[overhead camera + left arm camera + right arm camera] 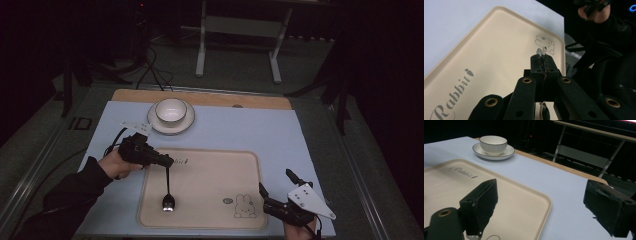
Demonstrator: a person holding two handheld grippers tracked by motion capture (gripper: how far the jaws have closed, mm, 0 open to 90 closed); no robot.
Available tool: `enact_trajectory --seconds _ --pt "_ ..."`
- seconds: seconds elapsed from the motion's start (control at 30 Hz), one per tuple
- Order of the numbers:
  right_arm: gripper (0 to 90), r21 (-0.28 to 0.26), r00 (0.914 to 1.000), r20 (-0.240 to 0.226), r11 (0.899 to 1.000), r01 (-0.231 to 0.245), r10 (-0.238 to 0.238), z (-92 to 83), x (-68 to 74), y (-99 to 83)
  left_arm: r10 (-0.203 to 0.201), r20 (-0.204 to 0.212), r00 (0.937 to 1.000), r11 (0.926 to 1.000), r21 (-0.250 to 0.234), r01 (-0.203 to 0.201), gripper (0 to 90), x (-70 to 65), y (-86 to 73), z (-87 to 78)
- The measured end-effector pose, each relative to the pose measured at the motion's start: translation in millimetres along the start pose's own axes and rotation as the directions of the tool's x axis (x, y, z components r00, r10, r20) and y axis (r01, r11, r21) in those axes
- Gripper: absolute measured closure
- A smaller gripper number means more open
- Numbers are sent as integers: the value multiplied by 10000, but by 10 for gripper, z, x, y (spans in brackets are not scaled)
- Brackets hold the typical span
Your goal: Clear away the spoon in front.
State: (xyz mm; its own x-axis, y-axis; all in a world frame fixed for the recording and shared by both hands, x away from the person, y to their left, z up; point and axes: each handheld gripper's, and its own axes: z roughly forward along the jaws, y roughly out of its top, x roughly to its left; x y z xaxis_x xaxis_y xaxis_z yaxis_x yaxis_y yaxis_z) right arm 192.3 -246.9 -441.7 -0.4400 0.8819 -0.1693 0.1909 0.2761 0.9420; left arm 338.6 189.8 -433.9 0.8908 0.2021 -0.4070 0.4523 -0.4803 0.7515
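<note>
Two grippers: the left gripper [166,161] pinches the thin handle of a dark metal spoon [168,201], bowl hanging below its jaws onto the beige rectangular plastic tray [210,170]; the right gripper [276,192] gapes empty, beside the tray's right edge.

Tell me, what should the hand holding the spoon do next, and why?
Probably lower it a touch more and let go. The left gripper is shut on the spoon handle, and the spoon's bowl hangs right at the beige tray, so it looks ready to be laid down there.
</note>
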Motion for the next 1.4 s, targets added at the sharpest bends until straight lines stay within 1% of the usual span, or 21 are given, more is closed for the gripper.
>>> enact_trajectory --seconds 0.03,0.07,0.13,0.3,0.4,0.43,0.5,0.57,0.6,0.63,0.67,0.7,0.77,0.83,0.87,0.93,0.97,1.0,1.07,1.1,1.4 --pt "121 0 10000 -7 10000 -5 5 1 -1 -1 -39 109 9999 10000 89 38 894 8 -7 20" --pt "121 7 10000 1 10000 -11 11 2 -1 -1 3 78 10000 9999 105 -4 894 14 -15 40" --pt "121 -5 10000 0 10000 -15 15 2 -4 -2 -6 189 9998 9996 283 1 894 31 -27 78" --pt "121 -4 10000 0 10000 -14 14 0 -4 -3 -86 318 9995 9991 419 72 893 84 -58 152" --pt "121 10 10000 -19 10000 -4 4 2 -5 -4 -145 337 9993 9992 372 133 893 94 -64 154" --pt "125 7 10000 1 10000 -7 7 2 -5 -5 -155 427 9990 9996 225 145 890 135 -82 140" --pt "125 0 10000 0 10000 -3 3 1 -5 -4 -129 276 9995 9998 134 125 879 163 -95 137" --pt "125 -10 10000 -4 10000 -9 9 -1 -3 -4 -115 295 9995 9999 93 113 829 179 -102 139" --pt "125 -9 10000 -3 10000 -8 8 0 -2 -4 -124 50 9999 9999 53 124 791 196 -113 148" --pt "125 3 10000 3 10000 6 -6 -2 -2 -3 -165 130 9998 9999 39 164 790 211 -120 155" --pt "125 1 10000 1 10000 2 -2 -3 -1 -3 -79 -44 10000 10000 -12 79 789 219 -128 163" --pt "125 -3 10000 3 10000 13 -13 -3 -1 -3 -146 -100 9998 9999 -12 146 778 232 -133 172" --pt "125 -6 10000 1 10000 20 -20 -3 -1 -3 -110 -281 9995 9999 -33 109 776 248 -143 187" --pt "125 -5 10000 2 10000 27 -27 -3 -2 -4 -260 -402 9989 9995 -174 253 775 277 -155 198" --pt "125 -6 10000 7 10000 34 -34 -5 -3 -4 -278 -538 9982 9993 -260 264 775 289 -161 197" --pt "125 -17 10000 5 10000 36 -36 -6 -5 -5 -418 -587 9974 9984 -400 395 775 316 -174 198" --pt "125 -14 10000 3 10000 32 -32 -6 -5 -5 -423 -723 9965 9982 -456 391 775 329 -183 201" --pt "125 -10 10000 -4 10000 29 -29 -6 -5 -5 -554 -714 9959 9975 -482 521 777 353 -193 207" --pt "125 -4 10000 -14 10000 37 -37 -5 -2 -4 -659 -905 9937 9963 -602 606 787 377 -211 217" --pt "125 -1 10000 -23 10000 28 -28 -5 -1 -4 -744 -811 9939 9954 -671 690 798 393 -221 224" --pt "125 39 10000 -41 10000 59 -59 1 3 -6 -1112 -1140 9872 9901 -983 1002 797 495 -291 274"
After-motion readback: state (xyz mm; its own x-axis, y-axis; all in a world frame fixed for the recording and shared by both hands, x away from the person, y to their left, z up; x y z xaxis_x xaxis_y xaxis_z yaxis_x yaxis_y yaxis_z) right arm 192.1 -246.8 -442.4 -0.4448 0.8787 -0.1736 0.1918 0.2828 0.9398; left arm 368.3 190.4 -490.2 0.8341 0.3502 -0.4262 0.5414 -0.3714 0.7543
